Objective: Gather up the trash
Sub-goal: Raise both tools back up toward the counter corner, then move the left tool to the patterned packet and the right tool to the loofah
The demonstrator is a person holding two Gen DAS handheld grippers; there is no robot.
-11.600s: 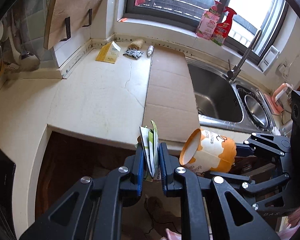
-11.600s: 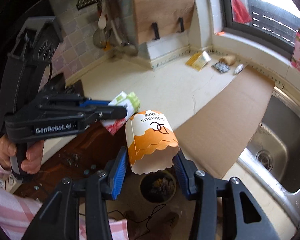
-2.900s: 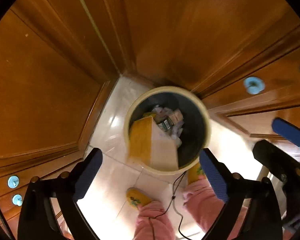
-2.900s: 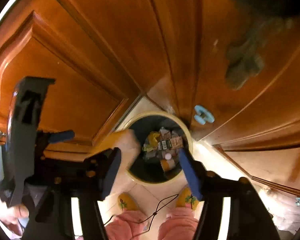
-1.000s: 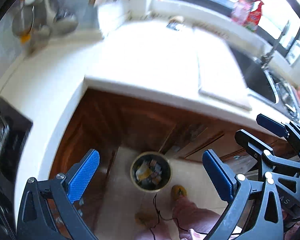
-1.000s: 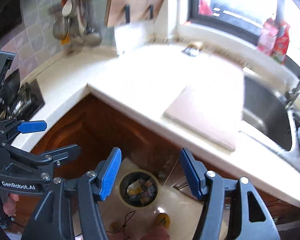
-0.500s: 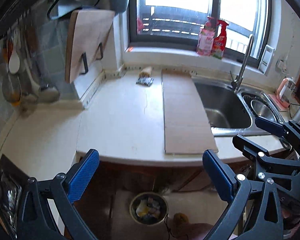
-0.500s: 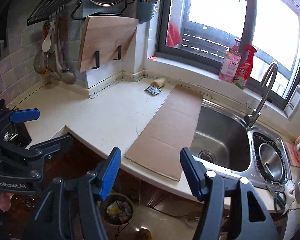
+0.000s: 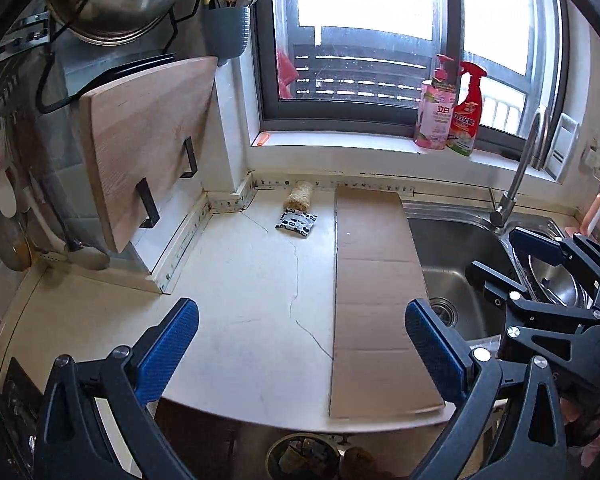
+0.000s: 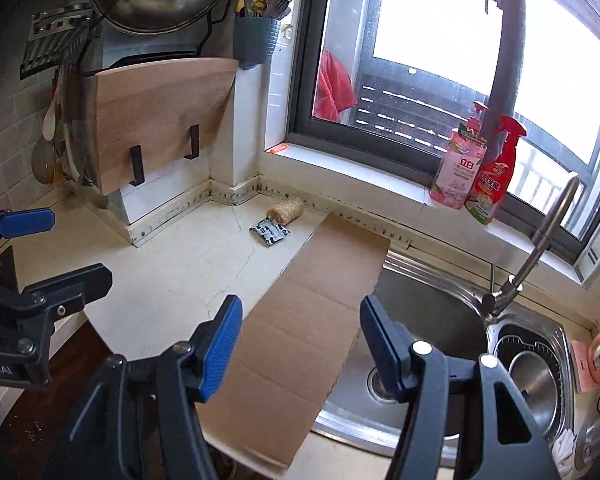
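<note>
Left gripper (image 9: 300, 332) and right gripper (image 10: 300, 330) spread wide, empty, above counter (image 9: 240, 280); patterned wrapper (image 9: 296, 223) far, beside cardboard sheet (image 9: 376, 280).

Both grippers have come up from the bin (image 9: 300, 456) and are empty with jaws wide apart. Earlier the left gripper (image 9: 300, 344) pinched a green-white wrapper and the right gripper (image 10: 300, 340) gripped an orange paper cup; both items went into the bin. The yellow packet and small white tube that lay at the far end of the counter (image 9: 228, 300) are gone; only the patterned packet (image 9: 296, 222) and the brown roll (image 9: 299, 195) lie there.
</note>
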